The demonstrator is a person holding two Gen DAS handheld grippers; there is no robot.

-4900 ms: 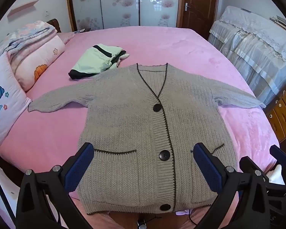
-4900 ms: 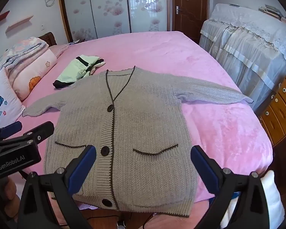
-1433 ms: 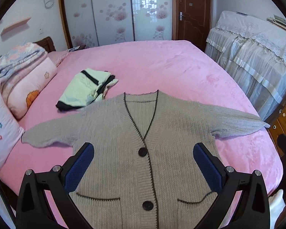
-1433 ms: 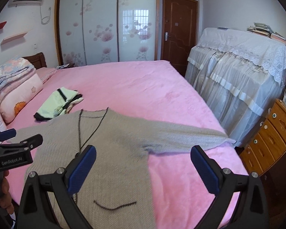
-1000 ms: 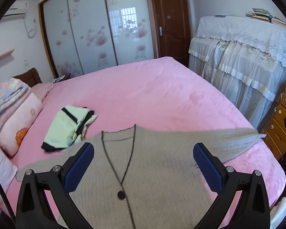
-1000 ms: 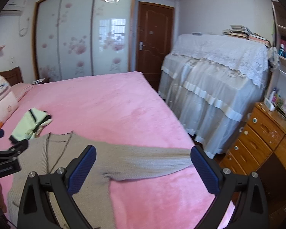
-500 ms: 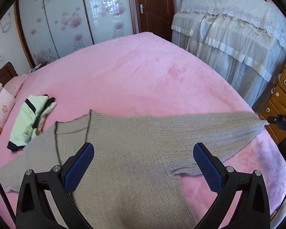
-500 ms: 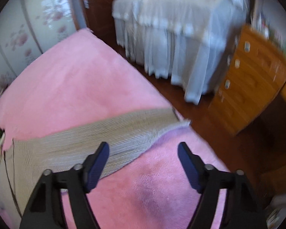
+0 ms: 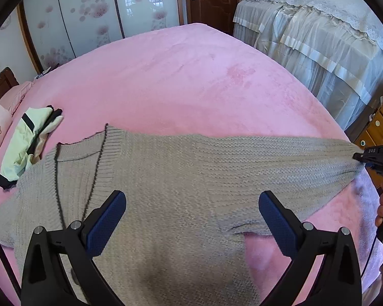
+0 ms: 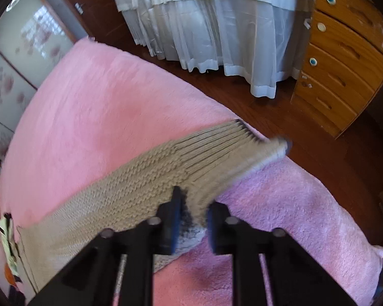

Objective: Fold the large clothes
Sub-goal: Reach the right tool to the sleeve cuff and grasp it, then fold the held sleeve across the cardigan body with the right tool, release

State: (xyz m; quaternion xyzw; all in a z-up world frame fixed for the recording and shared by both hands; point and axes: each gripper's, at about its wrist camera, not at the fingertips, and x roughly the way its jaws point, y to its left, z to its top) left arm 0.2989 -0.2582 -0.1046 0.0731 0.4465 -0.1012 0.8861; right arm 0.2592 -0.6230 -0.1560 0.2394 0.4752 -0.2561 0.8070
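One grey cardigan (image 9: 181, 178) on one pink bed (image 9: 181, 81); one folded green garment (image 9: 25, 142) far left; two hand-held grippers, left (image 9: 191, 216) and right (image 10: 191, 216); one dresser (image 10: 344, 58) right.

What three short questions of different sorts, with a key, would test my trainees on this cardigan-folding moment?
1. True or false: the left hand-held gripper is clamped on the cardigan.
2. Multiple choice: which part of the cardigan do the right hand-held gripper pads pinch? A) collar B) sleeve near the cuff C) pocket
3. Fill in: beyond the collar lies a folded pale ____ garment on the pink bed.

Key:
1. False: its jaws stand wide open above the knit.
2. B: the jaws have just been closing and now pinch the sleeve near its cuff, at the bed's edge.
3. Green, with black trim.
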